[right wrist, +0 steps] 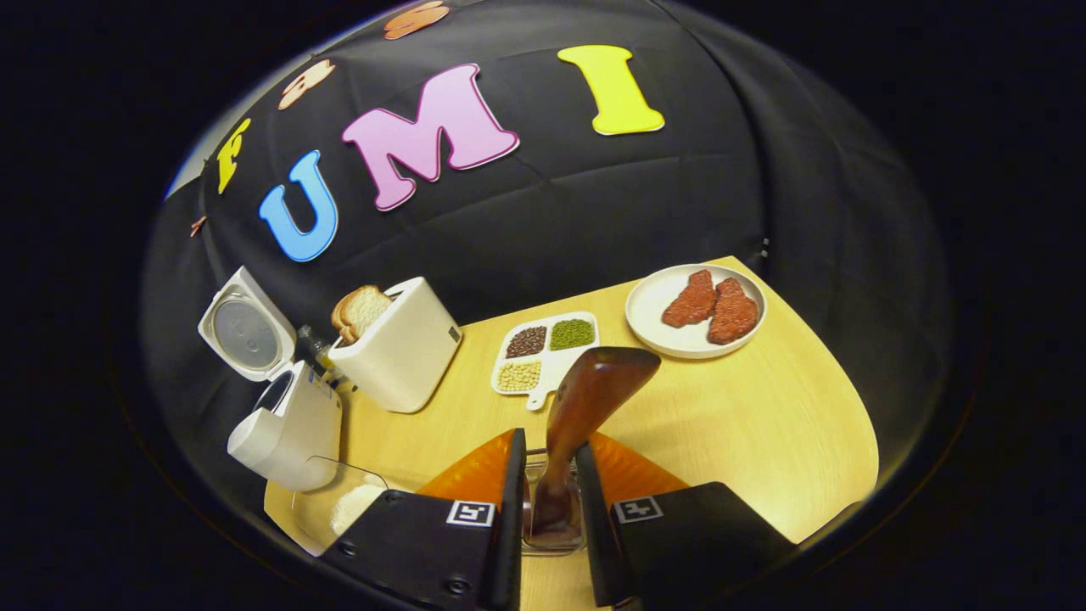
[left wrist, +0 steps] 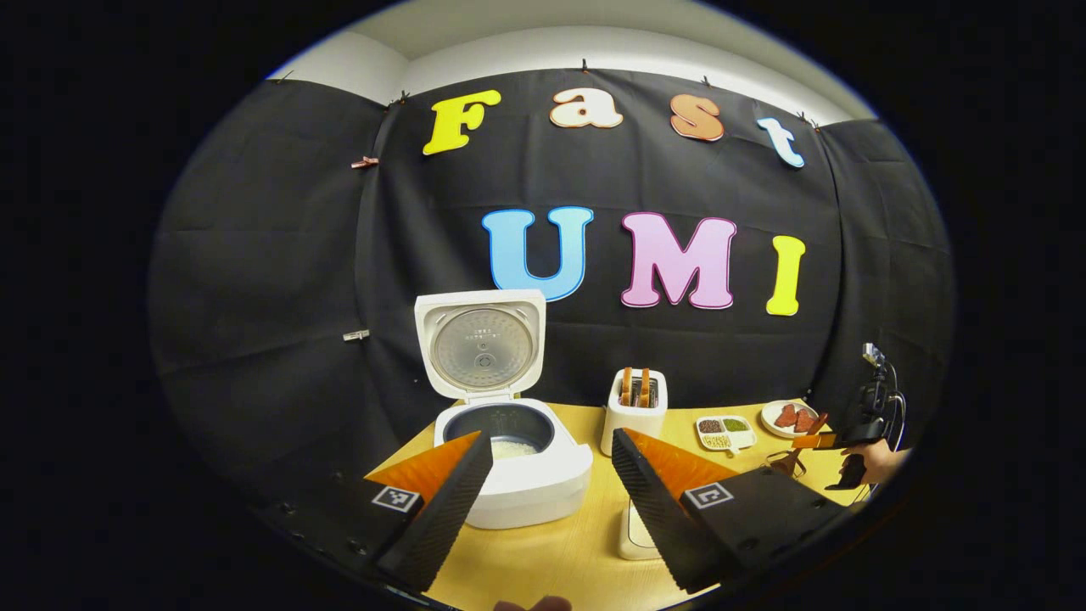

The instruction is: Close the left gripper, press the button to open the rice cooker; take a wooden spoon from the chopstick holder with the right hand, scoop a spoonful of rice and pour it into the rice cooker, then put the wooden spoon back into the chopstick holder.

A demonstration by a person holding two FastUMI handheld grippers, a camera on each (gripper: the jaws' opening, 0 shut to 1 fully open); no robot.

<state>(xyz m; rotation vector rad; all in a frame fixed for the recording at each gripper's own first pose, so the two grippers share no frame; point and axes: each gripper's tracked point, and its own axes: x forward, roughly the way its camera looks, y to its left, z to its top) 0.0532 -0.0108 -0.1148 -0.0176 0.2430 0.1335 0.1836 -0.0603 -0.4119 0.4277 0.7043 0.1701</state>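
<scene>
Spoon (right wrist: 585, 407): dark wood, standing upright, bowl end up, handle going down between the right gripper (right wrist: 547, 501) fingers into a clear holder (right wrist: 551, 543) right at the gripper tips. Both right fingers sit tight against the handle, jaws pinching the spoon. Holder mostly hidden by the fingers; only glassy edges visible.

Cooker (left wrist: 509, 458): white, lid (left wrist: 481, 344) up and open, inner pot showing some white rice (left wrist: 513, 448) at the bottom. In the right gripper view the cooker (right wrist: 284, 433) is far left on the table, lid tilted back, next to the toaster (right wrist: 394, 344).

Left gripper (left wrist: 551, 475): jaws spread wide, nothing between them, hovering just in front of the cooker; left finger overlaps the cooker's front in view. A small white object (left wrist: 636, 530) on the table peeks out beside the right finger, can't tell what it is.

Clear bowl (right wrist: 339, 505) with white rice at the table's near left edge, beside the cooker, partly behind the right gripper body.

Toaster (left wrist: 635, 412): white, two bread slices in the slots, between cooker and tray.

Tray (right wrist: 547, 350): white, divided, dark, green and pale grains in separate sections, middle of the table. Plate (right wrist: 696, 310): white, two reddish meat pieces, just beyond the tray toward the back right.

Left gripper view, far right: the other gripper (left wrist: 814, 441) and a hand (left wrist: 878, 462) holding it, low near the plate (left wrist: 785, 416).

Table (right wrist: 764, 424): light wood.
</scene>
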